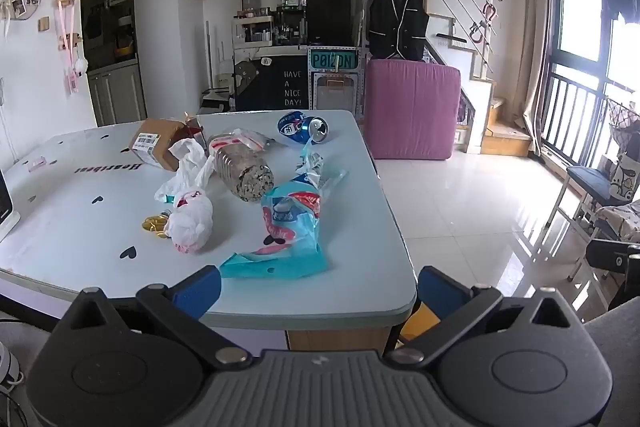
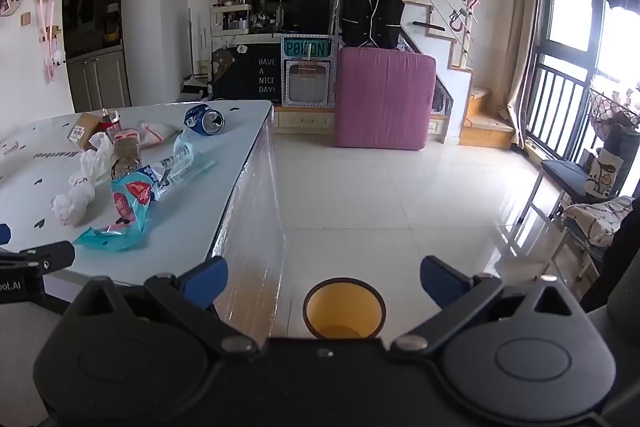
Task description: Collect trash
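Left hand-held gripper [image 1: 318, 287] spread wide, empty, at counter [image 1: 360, 291] near edge. Right hand-held gripper [image 2: 324, 277] spread wide, empty, above yellow bin [image 2: 344, 309] on floor. Nearest trash: teal wrapper [image 1: 288, 231], thin, likely slips from pinch. Behind: knotted white bag [image 1: 190, 223], plastic bottle [image 1: 244, 167], crushed blue can [image 1: 304, 129]; bottle and can may roll off the counter if nudged.

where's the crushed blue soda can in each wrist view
Left wrist: the crushed blue soda can lies at the far edge of the table, just above picture centre.
Right wrist: the same can sits upper left, near the table's far corner.
Shared landmark: the pink mattress standing on the floor, right of the can in both.
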Action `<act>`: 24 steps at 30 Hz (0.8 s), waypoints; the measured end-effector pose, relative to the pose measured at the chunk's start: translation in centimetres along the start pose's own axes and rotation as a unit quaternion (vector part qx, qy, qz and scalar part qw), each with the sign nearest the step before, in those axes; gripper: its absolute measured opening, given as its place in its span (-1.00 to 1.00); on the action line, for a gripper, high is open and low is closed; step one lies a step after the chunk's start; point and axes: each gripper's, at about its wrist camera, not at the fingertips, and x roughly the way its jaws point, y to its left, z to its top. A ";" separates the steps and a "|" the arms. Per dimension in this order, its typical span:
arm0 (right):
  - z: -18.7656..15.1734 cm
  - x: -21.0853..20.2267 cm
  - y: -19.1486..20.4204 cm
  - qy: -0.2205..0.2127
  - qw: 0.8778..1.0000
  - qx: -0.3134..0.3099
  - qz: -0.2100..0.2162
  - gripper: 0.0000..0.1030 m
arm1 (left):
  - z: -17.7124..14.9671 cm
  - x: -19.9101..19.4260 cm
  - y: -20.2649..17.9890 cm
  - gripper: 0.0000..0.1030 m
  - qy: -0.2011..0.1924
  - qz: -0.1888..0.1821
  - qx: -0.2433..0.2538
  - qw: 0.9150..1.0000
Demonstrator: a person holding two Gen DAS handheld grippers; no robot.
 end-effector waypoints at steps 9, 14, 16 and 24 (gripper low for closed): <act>0.1 0.0 0.0 0.003 1.000 -0.001 -0.001 1.00 | -0.3 0.1 -0.3 1.00 0.001 -0.004 0.000 1.000; 0.1 0.0 0.0 0.004 1.000 0.000 0.000 1.00 | -0.3 0.6 -0.2 1.00 0.003 -0.006 -0.002 1.000; 0.2 0.0 0.0 0.004 1.000 0.000 0.000 1.00 | -0.3 0.5 -0.2 1.00 0.004 -0.006 -0.002 1.000; -0.2 0.1 -0.5 0.005 1.000 0.000 0.000 1.00 | -0.2 0.3 -0.5 1.00 0.004 -0.003 -0.002 1.000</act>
